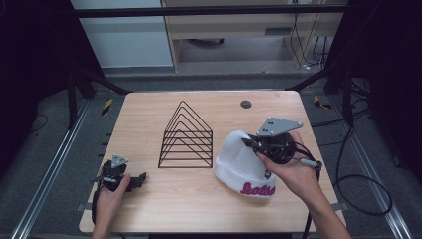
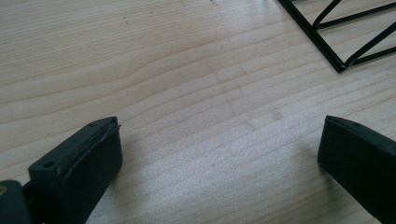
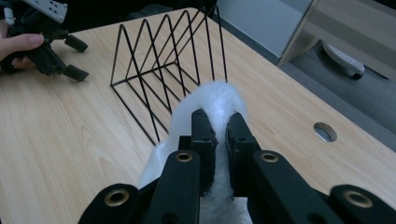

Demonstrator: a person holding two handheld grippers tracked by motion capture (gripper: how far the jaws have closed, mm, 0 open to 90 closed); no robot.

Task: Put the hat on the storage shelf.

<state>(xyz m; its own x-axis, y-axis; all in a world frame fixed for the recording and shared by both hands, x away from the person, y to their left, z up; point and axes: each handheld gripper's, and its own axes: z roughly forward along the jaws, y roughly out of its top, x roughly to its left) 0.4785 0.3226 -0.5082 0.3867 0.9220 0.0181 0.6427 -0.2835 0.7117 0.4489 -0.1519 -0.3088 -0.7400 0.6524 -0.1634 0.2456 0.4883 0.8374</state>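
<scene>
A white knit beanie (image 1: 242, 160) with pink lettering on its cuff lies at the table's right, its crown pulled up. My right gripper (image 1: 250, 143) is shut on the beanie (image 3: 219, 100), the fuzzy white fabric pinched between the two black jaws in the right gripper view (image 3: 220, 126). A black wire rack (image 1: 187, 136) of triangular dividers stands at the table's middle. My left gripper (image 1: 141, 178) rests at the front left of the table, open, with bare wood between its jaws (image 2: 219, 154). The rack's corner (image 2: 341, 44) lies ahead of it to the right.
The wooden table (image 1: 149, 209) has a round cable hole (image 1: 245, 104) near its far edge. Metal frame rails and cables run along the floor on both sides. A shelf unit stands beyond the table.
</scene>
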